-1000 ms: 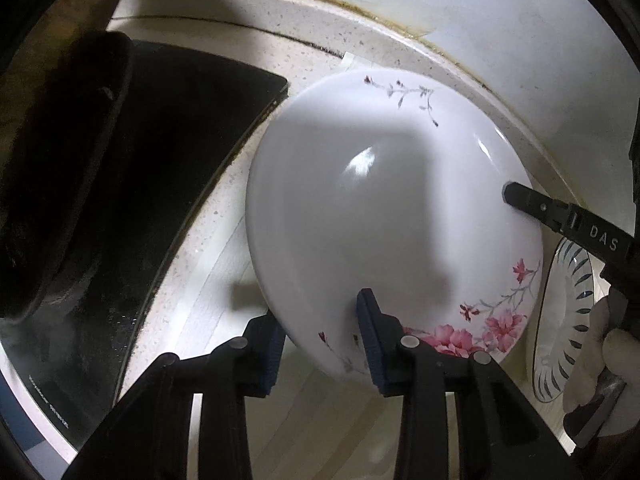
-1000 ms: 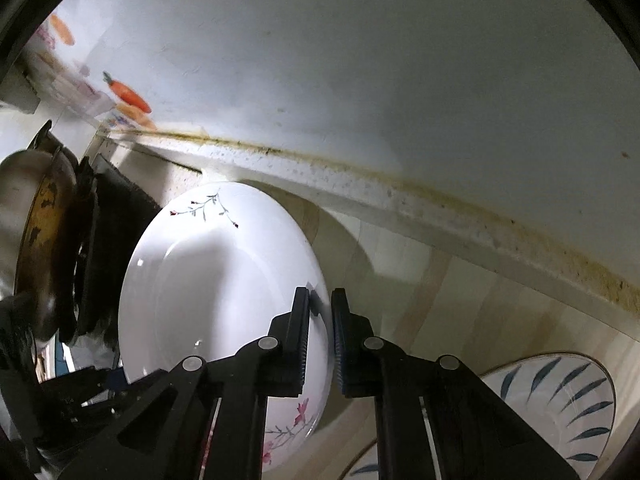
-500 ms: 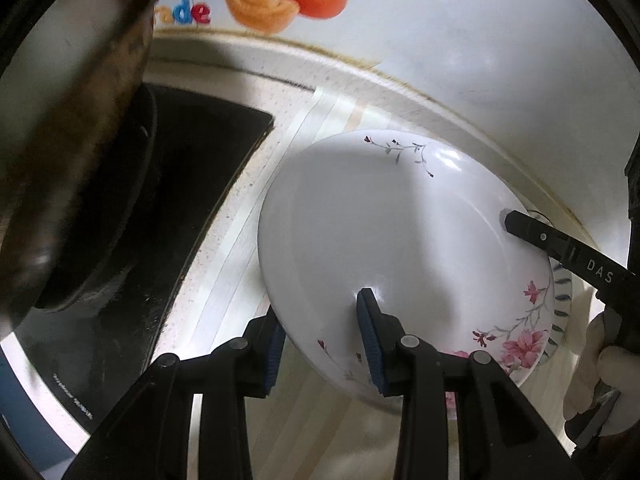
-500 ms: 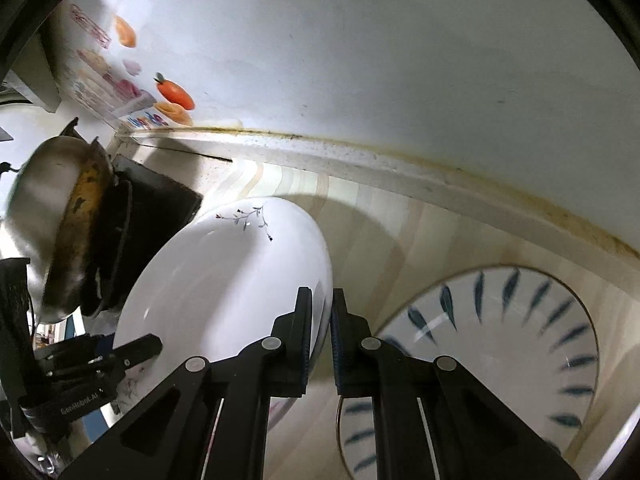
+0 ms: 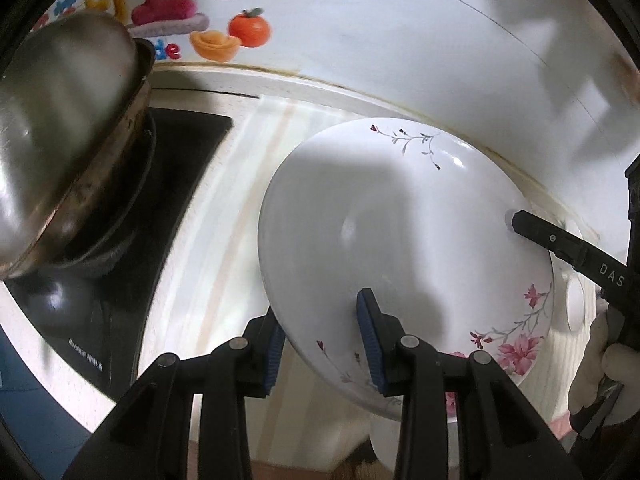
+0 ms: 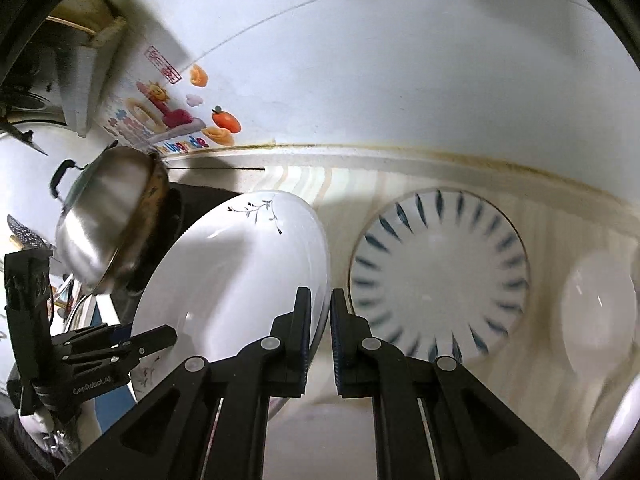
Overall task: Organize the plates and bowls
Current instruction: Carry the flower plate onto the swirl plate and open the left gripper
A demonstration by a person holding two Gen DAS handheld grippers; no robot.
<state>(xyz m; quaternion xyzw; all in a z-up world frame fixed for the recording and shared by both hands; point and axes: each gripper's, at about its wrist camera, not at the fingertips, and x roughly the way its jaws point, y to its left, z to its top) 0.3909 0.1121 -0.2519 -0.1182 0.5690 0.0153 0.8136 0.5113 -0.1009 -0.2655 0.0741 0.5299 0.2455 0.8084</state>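
Observation:
A white plate with pink blossoms [image 5: 400, 220] hangs tilted above the counter, held from two sides. My left gripper [image 5: 320, 316] is shut on its near rim, one blue pad under it and one on its face. The right gripper [image 6: 320, 304] is shut on the opposite rim of the same floral plate [image 6: 240, 272]; its finger [image 5: 560, 240] shows at the plate's right edge in the left wrist view. The left gripper [image 6: 160, 336] appears at the lower left of the right wrist view. A white plate with blue leaf marks [image 6: 436, 280] lies flat on the counter to the right.
A steel wok [image 5: 60, 152] sits on a black stove [image 5: 172, 184] left of the plate. Pale bowls [image 6: 596, 312] stand at the far right of the counter. A white wall with fruit stickers [image 5: 248, 32] runs along the back.
Both grippers have risen with the floral plate, away from the counter. The blue-leaf plate has come fully into the right wrist view, and the wok and stickers show more.

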